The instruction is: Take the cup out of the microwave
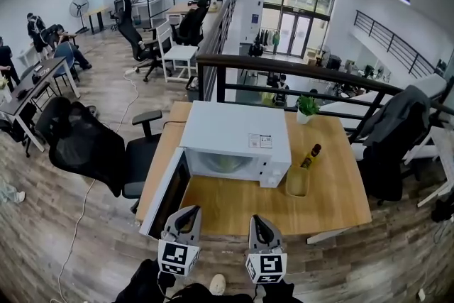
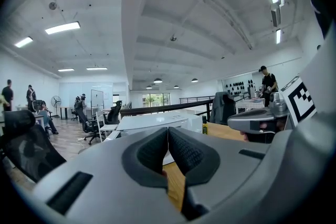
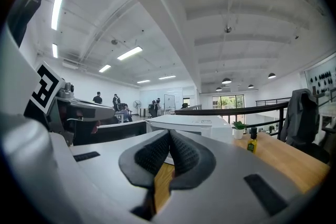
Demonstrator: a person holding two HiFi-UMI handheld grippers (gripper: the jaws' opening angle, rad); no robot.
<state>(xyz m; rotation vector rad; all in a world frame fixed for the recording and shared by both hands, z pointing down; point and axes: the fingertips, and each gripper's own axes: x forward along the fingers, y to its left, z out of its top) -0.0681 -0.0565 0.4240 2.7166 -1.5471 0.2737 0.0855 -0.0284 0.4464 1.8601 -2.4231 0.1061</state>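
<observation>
A white microwave [image 1: 234,128] stands on the wooden table [image 1: 284,213], and its door [image 1: 164,195] hangs open toward me on the left. Inside the cavity a pale greenish shape [image 1: 227,163] shows; it looks like the cup, but I cannot make out its form. My left gripper [image 1: 186,215] and right gripper [image 1: 259,222] hover side by side at the table's near edge, short of the microwave. Both are shut with nothing between the pads. The microwave [image 2: 157,122] lies ahead beyond the closed left gripper [image 2: 168,131]. In the right gripper view the microwave [image 3: 194,124] sits beyond the right gripper [image 3: 169,134].
A yellowish container [image 1: 298,181] and a small bottle [image 1: 312,152] stand just right of the microwave, with a potted plant [image 1: 306,108] behind. A black office chair [image 1: 85,145] stands left of the table. A dark railing [image 1: 298,71] runs behind, and a jacket-draped chair [image 1: 397,131] is to the right.
</observation>
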